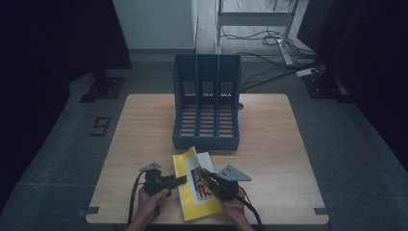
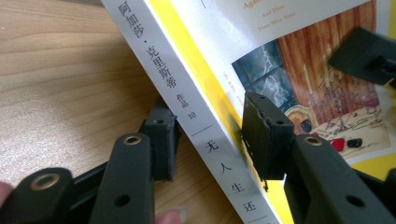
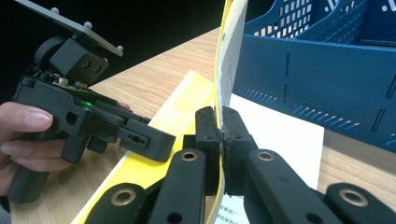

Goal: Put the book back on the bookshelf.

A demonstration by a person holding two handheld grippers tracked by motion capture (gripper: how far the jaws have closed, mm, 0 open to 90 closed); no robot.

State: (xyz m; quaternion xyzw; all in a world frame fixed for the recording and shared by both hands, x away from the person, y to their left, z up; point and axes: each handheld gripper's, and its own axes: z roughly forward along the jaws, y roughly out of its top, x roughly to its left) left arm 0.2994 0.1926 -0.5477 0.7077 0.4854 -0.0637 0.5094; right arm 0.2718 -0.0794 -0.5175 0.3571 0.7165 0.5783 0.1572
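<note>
Black right gripper (image 3: 219, 135) | clamps glossy yellow book (image 1: 196, 185) | slatted blue rack (image 1: 207, 103)

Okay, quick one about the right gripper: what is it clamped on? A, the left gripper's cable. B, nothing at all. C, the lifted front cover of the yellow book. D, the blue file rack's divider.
C: in the right gripper view the right gripper has its jaws pressed together on the raised cover of the yellow book, with the blue file rack standing apart behind it.
</note>
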